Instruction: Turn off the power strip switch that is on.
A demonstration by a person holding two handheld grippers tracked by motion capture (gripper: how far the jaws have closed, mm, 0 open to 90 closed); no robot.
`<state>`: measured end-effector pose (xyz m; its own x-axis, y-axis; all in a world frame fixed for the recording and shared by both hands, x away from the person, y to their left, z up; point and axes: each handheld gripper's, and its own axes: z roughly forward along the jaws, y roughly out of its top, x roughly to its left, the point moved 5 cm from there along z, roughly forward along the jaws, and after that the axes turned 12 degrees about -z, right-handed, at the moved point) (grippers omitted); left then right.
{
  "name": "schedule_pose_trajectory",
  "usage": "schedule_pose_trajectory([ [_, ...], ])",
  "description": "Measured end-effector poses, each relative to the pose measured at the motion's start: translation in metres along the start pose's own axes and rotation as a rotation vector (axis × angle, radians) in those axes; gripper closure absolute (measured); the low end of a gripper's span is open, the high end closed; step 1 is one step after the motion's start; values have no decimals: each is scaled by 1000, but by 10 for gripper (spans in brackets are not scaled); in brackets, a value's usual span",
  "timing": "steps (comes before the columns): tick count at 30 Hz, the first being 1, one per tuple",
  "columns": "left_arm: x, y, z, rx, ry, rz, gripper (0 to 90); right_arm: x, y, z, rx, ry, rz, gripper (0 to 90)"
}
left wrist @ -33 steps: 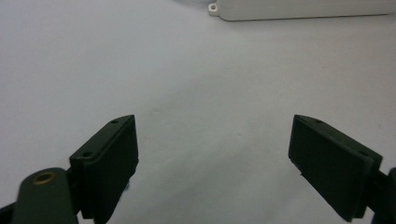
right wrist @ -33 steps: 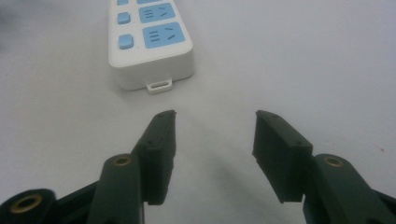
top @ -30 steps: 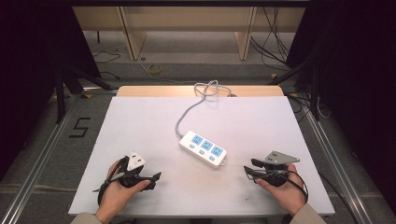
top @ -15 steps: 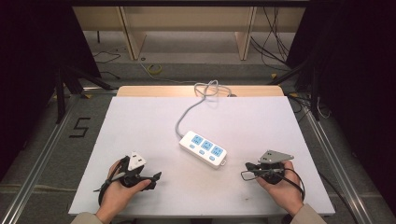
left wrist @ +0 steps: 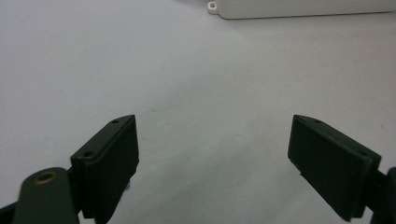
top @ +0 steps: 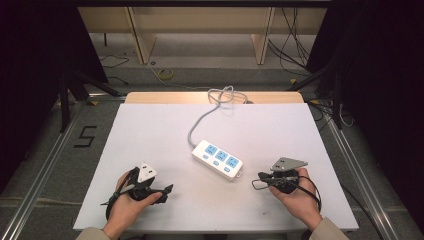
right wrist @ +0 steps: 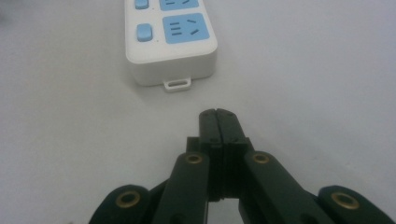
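A white power strip (top: 218,159) with blue sockets lies slantwise at the table's middle. Its grey cable (top: 200,120) runs off to the far edge. My left gripper (top: 165,193) rests near the front left edge in a hand and points right. In the left gripper view its jaws stand wide open (left wrist: 215,158) over bare table, with the strip's end (left wrist: 303,7) far ahead. My right gripper (top: 261,177) sits at the front right and points left at the strip. Its jaws (right wrist: 218,122) are shut flat together with nothing between them, a short way from the strip's tabbed end (right wrist: 176,85).
The white table top (top: 150,130) has a wooden strip along its far edge (top: 165,97). Metal rails (top: 45,165) run along both sides, with a "5" marked on the floor at the left. Shelving legs and loose cables lie beyond the table.
The right gripper's jaws have closed from spread apart to fully together. Both hands have stayed roughly where they were.
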<state>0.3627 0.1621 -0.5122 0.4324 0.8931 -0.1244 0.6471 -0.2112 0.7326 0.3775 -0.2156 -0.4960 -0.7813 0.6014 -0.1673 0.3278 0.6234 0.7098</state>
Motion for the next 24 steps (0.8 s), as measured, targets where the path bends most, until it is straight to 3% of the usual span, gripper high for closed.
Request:
schedule_pose_trajectory([
  [24, -2, 0, 1, 5, -4, 10, 161, -4, 29, 17, 12, 30, -13, 900],
])
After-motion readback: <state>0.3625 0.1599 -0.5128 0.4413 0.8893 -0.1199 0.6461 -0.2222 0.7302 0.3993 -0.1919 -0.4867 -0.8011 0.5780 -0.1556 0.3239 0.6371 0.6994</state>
